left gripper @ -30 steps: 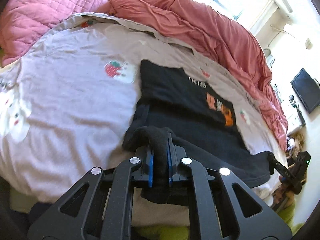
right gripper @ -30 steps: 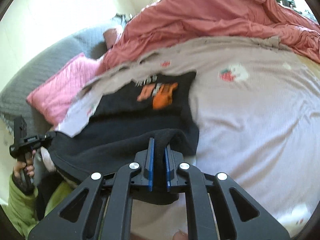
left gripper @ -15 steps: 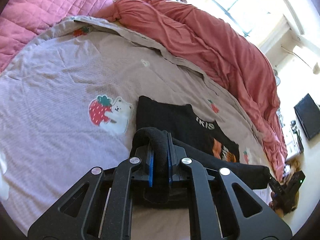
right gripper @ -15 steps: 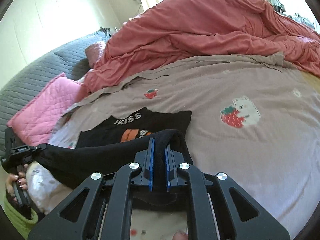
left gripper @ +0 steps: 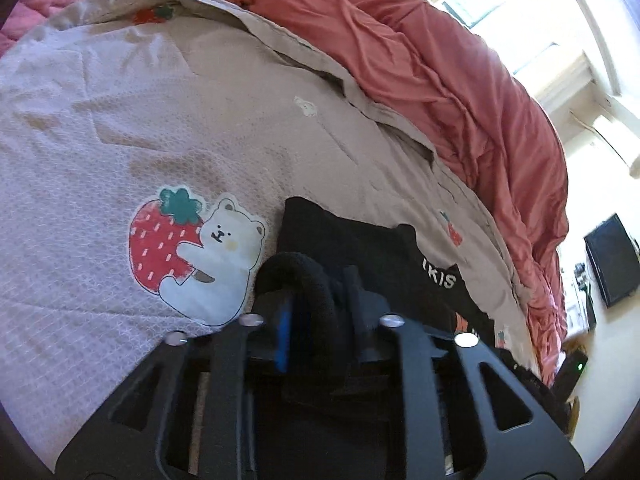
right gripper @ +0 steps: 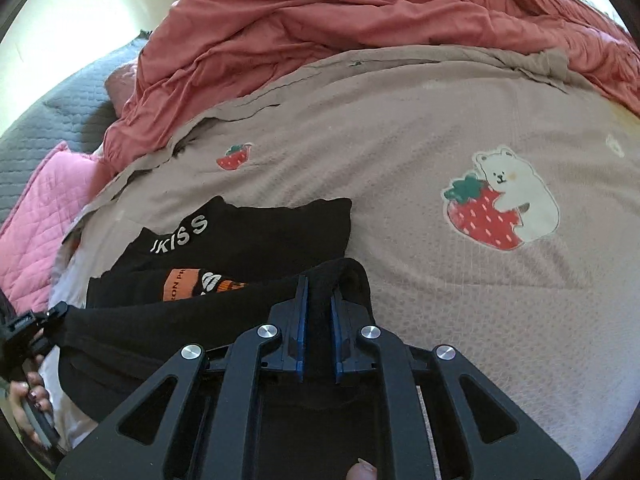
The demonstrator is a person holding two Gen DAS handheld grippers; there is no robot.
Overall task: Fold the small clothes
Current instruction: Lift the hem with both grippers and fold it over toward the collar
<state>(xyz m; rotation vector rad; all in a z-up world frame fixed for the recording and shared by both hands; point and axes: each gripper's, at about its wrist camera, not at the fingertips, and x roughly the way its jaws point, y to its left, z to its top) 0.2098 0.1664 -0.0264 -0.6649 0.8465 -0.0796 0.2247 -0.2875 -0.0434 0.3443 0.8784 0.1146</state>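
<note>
Black shirt (right gripper: 256, 236) on bedsheet (right gripper: 420, 128), hem pinched by right tongs (right gripper: 319, 320), seemingly left tongs (left gripper: 320, 312); red duvet (right gripper: 320, 12) behind.

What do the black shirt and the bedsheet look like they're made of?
Black shirt: soft matte knit, probably cotton jersey; it bunches thickly where the right gripper pinches it, and its lettering looks printed on. Bedsheet: light textured weave, maybe waffle or seersucker; a fine dimpled grid shows.
</note>
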